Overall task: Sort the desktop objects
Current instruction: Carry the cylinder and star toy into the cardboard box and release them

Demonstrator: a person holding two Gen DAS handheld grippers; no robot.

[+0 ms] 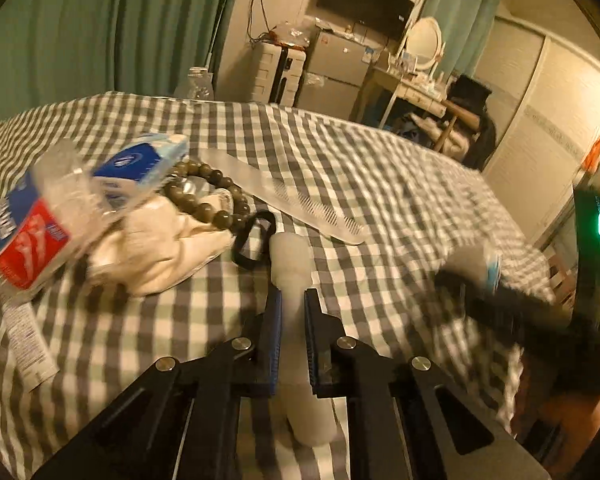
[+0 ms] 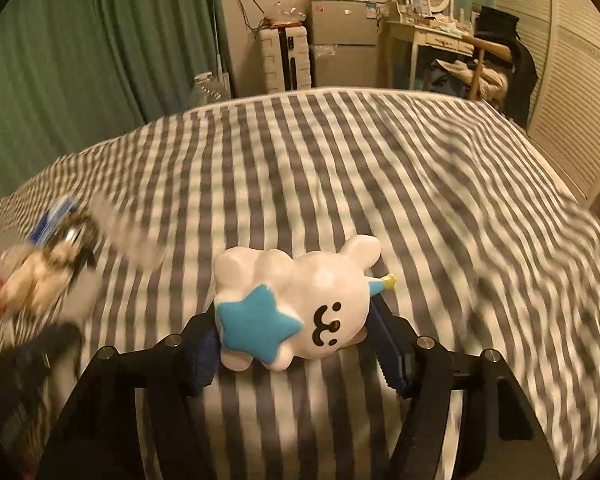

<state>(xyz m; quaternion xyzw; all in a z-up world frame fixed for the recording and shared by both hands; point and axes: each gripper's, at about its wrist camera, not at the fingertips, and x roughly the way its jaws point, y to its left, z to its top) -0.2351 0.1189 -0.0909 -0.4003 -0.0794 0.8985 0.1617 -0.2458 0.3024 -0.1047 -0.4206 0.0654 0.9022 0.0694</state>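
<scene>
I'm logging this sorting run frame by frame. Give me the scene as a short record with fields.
surface: checked cloth
left gripper: shut on frosted white tube
right gripper: shut on cloud toy with blue star
pile at left: bead bracelet, clear comb, tissue pack, cream cloth, black hair tie
image quality: motion blur in both views

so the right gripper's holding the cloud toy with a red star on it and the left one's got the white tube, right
Not quite: the star is blue, not red, as the right wrist view shows. The rest holds: the right gripper is clamped on the cloud toy, and the left gripper holds the white tube.
</scene>
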